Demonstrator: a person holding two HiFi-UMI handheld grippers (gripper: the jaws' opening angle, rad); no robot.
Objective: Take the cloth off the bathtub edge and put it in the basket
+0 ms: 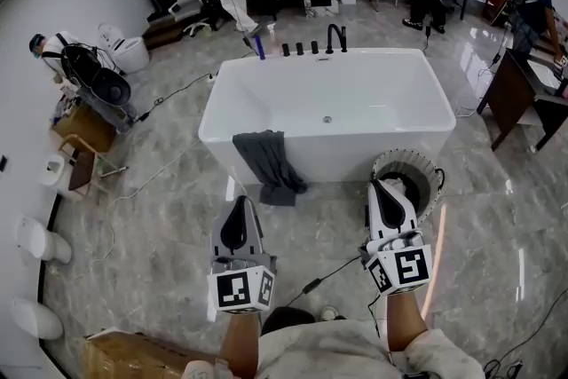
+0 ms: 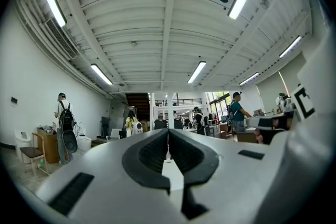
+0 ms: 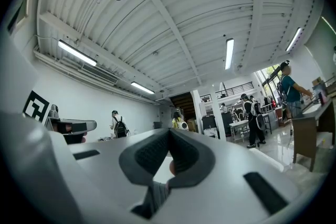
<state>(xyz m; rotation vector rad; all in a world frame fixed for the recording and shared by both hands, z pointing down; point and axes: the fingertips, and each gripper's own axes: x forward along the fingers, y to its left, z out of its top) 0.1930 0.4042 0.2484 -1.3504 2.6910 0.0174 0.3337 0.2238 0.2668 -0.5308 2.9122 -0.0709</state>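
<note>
Cloth [image 1: 266, 157]: hangs over bathtub [image 1: 222, 115] edge, just ahead of left hand-held gripper [image 1: 241, 204] (the nearer one)
Grip: it and right hand-held gripper [image 1: 382, 186] both closed, empty

Before the white rectangular bathtub [image 1: 346, 157] the grey marbled floor [image 1: 160, 235] lies open, crossed by a thin black cable [image 1: 330, 272], while the tub's front wall blocks the way ahead and a round pale slatted basket [image 1: 404, 157] crowds its front right corner

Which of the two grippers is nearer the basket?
The right gripper: in the head view its tip overlaps the round basket at the bathtub's near right corner, whereas the left gripper lies further left, below the dark grey cloth.
</note>
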